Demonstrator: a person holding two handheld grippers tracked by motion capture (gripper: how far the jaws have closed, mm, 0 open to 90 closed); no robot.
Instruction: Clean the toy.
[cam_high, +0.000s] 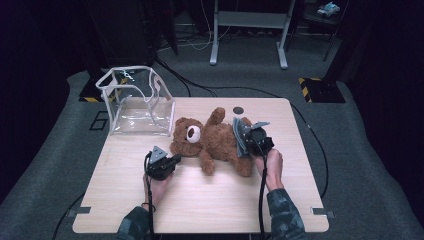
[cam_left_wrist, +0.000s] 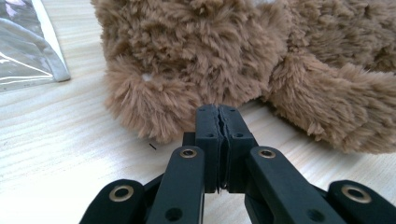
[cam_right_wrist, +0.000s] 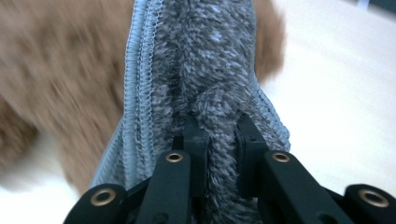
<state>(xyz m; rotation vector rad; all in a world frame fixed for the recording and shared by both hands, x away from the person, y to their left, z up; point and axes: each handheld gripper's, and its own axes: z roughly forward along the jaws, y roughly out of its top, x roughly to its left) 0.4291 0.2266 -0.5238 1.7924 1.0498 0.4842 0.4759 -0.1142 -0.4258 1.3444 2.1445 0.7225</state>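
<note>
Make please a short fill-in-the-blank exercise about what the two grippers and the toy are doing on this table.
1. The right gripper is shut on a grey ____.
2. The left gripper has its jaws ____, holding nothing.
3. The teddy bear lies on the ____ table.
4. The transparent bag stands beside the bear's ____.

Missing words: cloth; closed; wooden; head

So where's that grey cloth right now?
In the high view the grey cloth lies over the teddy bear's lower body at the table's right-middle, pinched by the right gripper, with the clear bag far left.
</note>
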